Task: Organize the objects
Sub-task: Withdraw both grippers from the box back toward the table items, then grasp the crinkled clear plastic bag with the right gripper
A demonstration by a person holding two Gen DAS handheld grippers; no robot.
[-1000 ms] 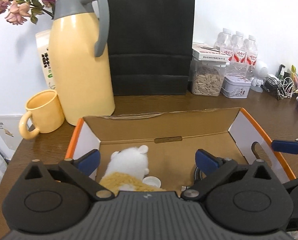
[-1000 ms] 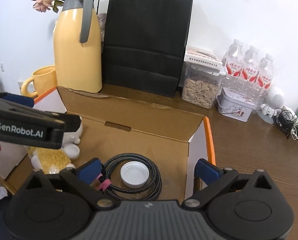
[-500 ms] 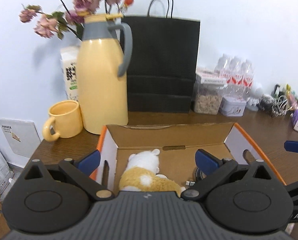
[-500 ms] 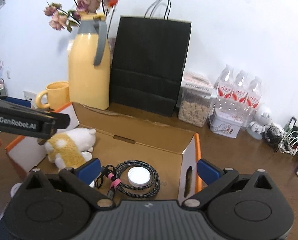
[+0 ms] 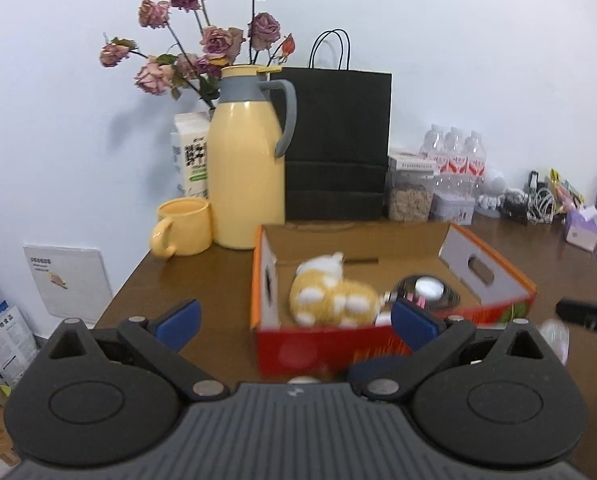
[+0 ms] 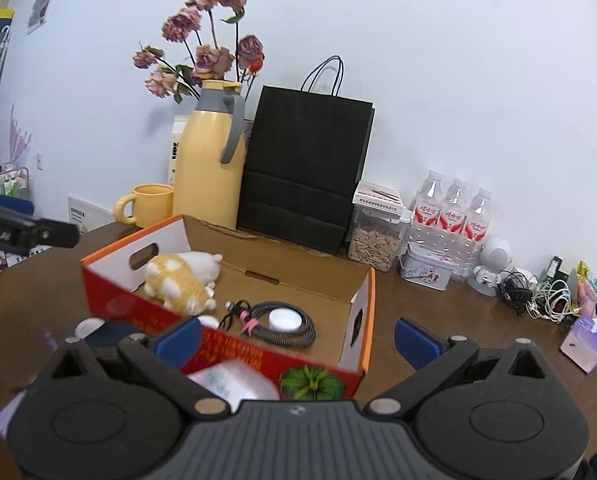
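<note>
On the brown tabletop [image 6: 438, 320], an open cardboard box [image 6: 354, 320] with orange-edged walls stands in front of a yellow thermos jug [image 6: 208, 168] and a black paper bag [image 6: 306, 168]. Inside it lie a yellow-and-white plush toy [image 6: 180, 282] at the left end, its long axis running toward the back wall, and a coiled braided cable [image 6: 286, 326] with a white cap [image 6: 284, 319] resting within the coil, nearer the right end. The left hand-held gripper [image 5: 294, 322] hovers short of the box's red front wall, jaws spread wide and empty; the plush toy [image 5: 330, 294] lies ahead and slightly right of its centre line. The right hand-held gripper [image 6: 296, 340] is likewise released and holds nothing, with the box straight ahead and somewhat left. A blurred, pale packet [image 6: 234, 384] shows just below the right gripper's left finger [image 6: 178, 338], outside the box; what it is cannot be told. If it is the next item to stow, the right hand is judged the nearer, and the box opening lies directly forward of and above it.
</note>
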